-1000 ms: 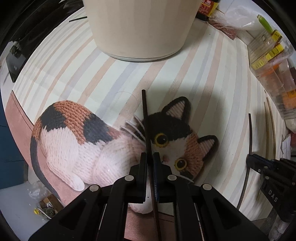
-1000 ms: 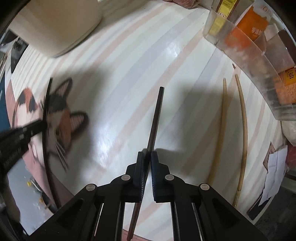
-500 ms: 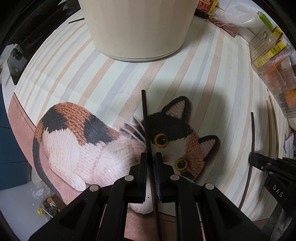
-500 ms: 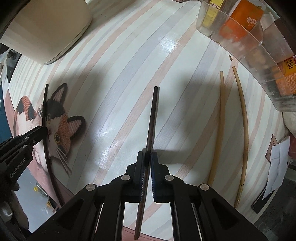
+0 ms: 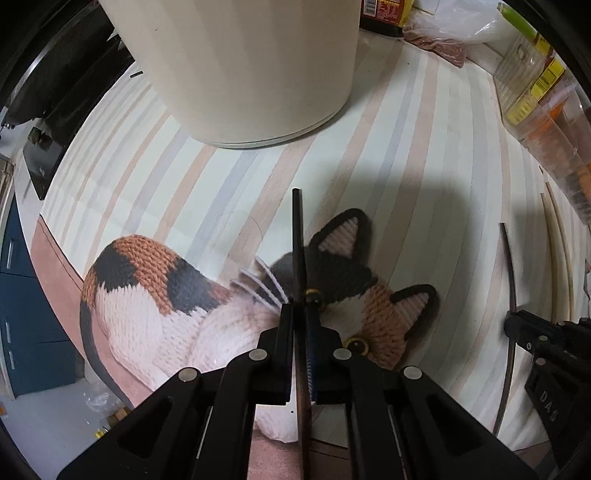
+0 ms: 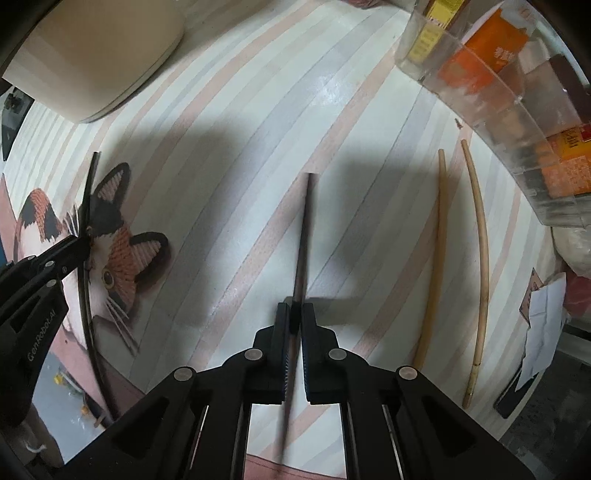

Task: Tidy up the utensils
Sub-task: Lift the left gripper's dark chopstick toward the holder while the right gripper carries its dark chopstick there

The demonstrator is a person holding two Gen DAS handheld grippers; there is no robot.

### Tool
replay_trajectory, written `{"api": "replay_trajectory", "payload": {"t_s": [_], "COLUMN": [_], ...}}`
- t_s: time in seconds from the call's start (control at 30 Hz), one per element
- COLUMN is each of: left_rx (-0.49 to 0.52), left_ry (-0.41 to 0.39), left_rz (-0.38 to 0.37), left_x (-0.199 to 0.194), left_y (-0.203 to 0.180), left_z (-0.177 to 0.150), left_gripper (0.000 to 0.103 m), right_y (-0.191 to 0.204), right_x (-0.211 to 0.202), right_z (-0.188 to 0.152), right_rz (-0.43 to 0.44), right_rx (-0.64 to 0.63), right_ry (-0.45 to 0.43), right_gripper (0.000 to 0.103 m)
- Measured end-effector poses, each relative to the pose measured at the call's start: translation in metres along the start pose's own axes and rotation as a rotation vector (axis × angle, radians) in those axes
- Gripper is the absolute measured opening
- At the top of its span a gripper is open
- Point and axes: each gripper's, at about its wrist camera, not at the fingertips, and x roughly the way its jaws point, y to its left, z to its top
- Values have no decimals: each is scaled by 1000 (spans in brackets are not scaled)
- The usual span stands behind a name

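My left gripper [image 5: 300, 314] is shut on a dark chopstick [image 5: 297, 236] and holds it above the cat picture [image 5: 332, 295] on the striped tablecloth. The same gripper [image 6: 83, 240] and its chopstick [image 6: 88, 192] show at the left of the right wrist view. My right gripper [image 6: 294, 314] is shut on a second dark chopstick [image 6: 304, 229] over the bare stripes; it also appears at the right edge of the left wrist view, gripper [image 5: 511, 325] and chopstick [image 5: 508, 258]. Two pale wooden chopsticks [image 6: 436, 240] [image 6: 480, 236] lie side by side on the cloth to the right.
A large cream round container [image 5: 243, 74] stands at the back. A clear plastic organizer [image 6: 517, 110] with orange and yellow packets runs along the right. Bottles and plastic bags [image 5: 443, 26] sit at the back right. The table's near edge [image 5: 55, 266] curves at the left.
The left gripper has moved with its chopstick across the cat picture toward the right gripper. The right gripper has stayed in place, its chopstick turning a little more upright in view.
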Motion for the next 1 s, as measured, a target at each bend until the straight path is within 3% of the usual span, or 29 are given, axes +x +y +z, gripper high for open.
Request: {"api": "replay_trajectory", "payload": {"t_s": [0.13, 0.3, 0.5, 0.6, 0.8, 1.0], "left_rx": [-14, -43, -35, -25, -46, -74], "left_ry": [-43, -160, -295, -387, -610, -752], "left_rz": [-48, -106, -132, -145, -225, -263], "left_x": [-23, -65, -115, -144, -246, -324], "left_y": [4, 5, 17, 24, 37, 61], "left_z": [-3, -7, -17, -11, 17, 70], "left_gripper": [3, 3, 3, 3, 3, 3], "right_y": [-4, -11, -13, -21, -26, -30], "right_x": [-12, -43, -101, -146, -258, -348], "right_z": [-10, -10, -20, -25, -13, 33], "right_rz": [38, 91, 105, 128, 203, 299], "right_rx": [41, 72, 65, 71, 85, 105], "right_ry": [-74, -183, -405, -540, -797, -971], "right_gripper": [5, 5, 5, 5, 5, 5]}}
